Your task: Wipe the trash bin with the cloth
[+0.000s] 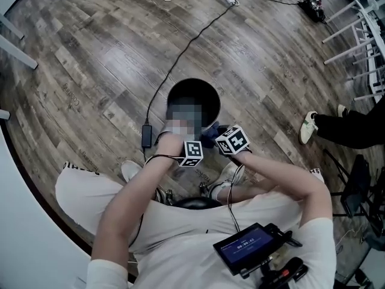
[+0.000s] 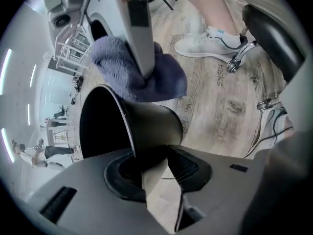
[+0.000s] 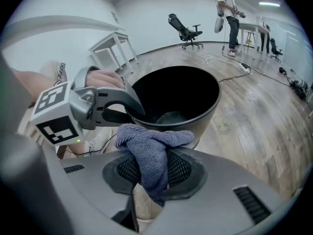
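There sat the trash bin (image 1: 194,82) on the wood floor (image 1: 108,53), left gripper (image 2: 151,154) clamped on its near rim to steady it, and the right gripper (image 3: 151,163), jaws pinching the cloth (image 3: 146,137) just outside that rim, looked best served pressing it flat to the wall in long strokes.

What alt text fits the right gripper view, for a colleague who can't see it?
The right gripper clamps a blue-grey cloth just in front of the open black trash bin on a wood-look floor. At the left, the left gripper grips the bin's near rim; a person and an office chair stand far behind.
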Demonstrator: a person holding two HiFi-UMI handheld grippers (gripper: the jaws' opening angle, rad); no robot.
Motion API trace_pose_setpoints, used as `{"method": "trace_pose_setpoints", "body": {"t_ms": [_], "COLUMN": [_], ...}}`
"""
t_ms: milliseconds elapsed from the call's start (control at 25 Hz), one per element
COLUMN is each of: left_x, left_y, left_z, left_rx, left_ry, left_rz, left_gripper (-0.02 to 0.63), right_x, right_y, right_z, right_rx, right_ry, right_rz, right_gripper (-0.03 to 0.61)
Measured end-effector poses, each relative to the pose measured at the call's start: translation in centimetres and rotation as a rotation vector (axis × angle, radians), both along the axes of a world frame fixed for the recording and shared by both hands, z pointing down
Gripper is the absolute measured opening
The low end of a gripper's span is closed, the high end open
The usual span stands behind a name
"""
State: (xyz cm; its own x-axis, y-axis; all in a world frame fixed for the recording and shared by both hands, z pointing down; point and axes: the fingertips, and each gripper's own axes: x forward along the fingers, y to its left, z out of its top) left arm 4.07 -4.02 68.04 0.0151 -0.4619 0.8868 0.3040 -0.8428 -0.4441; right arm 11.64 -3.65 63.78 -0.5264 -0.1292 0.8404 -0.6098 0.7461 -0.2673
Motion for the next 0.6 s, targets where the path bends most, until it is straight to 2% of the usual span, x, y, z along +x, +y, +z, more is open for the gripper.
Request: {"method": "trace_pose_setpoints", "body": {"t_ms": [240, 600], "left_x": [1.2, 2.2], "left_y": [0.7, 0.8], "left_z": [-0.1, -0.2], "left_rx": [-0.021, -0.065], "left_ry": [0.009, 0.04], "left_rz": [-0.023, -0.071], "left_gripper": [0.127, 0.12], "right_x": [0.2, 0.5], "right_y": [-1.3, -2.0], "right_z": [2.7, 10.3], "right_rx": [0.021, -0.004], "right_ry": [0.044, 0.116], "right_rz": [-0.033, -0.062], "right_gripper": [0.1, 0.1]}}
